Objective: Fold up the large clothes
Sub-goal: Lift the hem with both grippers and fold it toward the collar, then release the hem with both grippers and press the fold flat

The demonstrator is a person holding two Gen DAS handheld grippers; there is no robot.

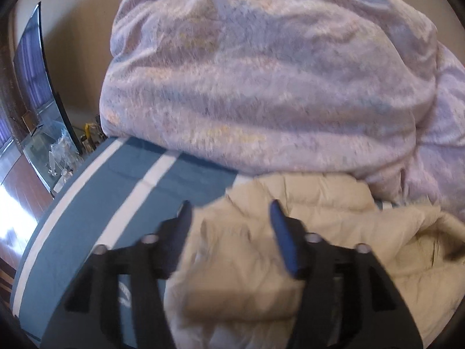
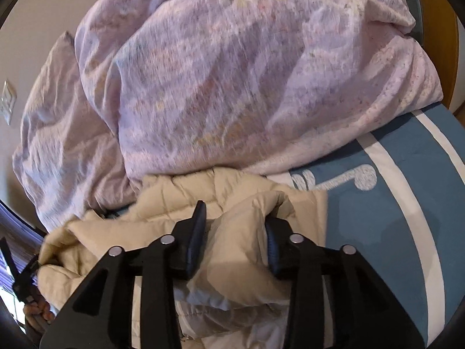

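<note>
Currently, your left gripper [image 1: 229, 210] stands with its jaws apart over the near left part of the cream padded jacket [image 1: 290, 261]. Jacket fabric lies between the two fingers, but neither pad presses on it; a gap shows on each side. The left finger [image 1: 183, 226] sits above the line where the jacket meets the blue bedsheet [image 1: 139, 174]; the right finger [image 1: 283, 238] sits over the jacket itself.

Your right gripper [image 2: 234, 218] also stands with its jaws apart. A bunched fold of the jacket [image 2: 241, 232] rises between its fingers. The fold lies close against the right finger [image 2: 274, 247], and you cannot tell whether the two touch; the left finger [image 2: 196, 232] stands clear of the cloth.

Locate the jacket at the near edge of the bed, crumpled, resting on the blue bedsheet with white stripes [image 2: 377, 218]. Its far edge lies against a large heap of lilac patterned bedding [image 1: 261, 72], which fills the upper half of both views. A white printed figure on the sheet [image 2: 334, 179] shows just beside the jacket's right edge.

At the lower left of the right wrist view, a hand [image 2: 36, 312] appears beside the jacket's edge, next to a dark tool part that is too small to identify.
</note>
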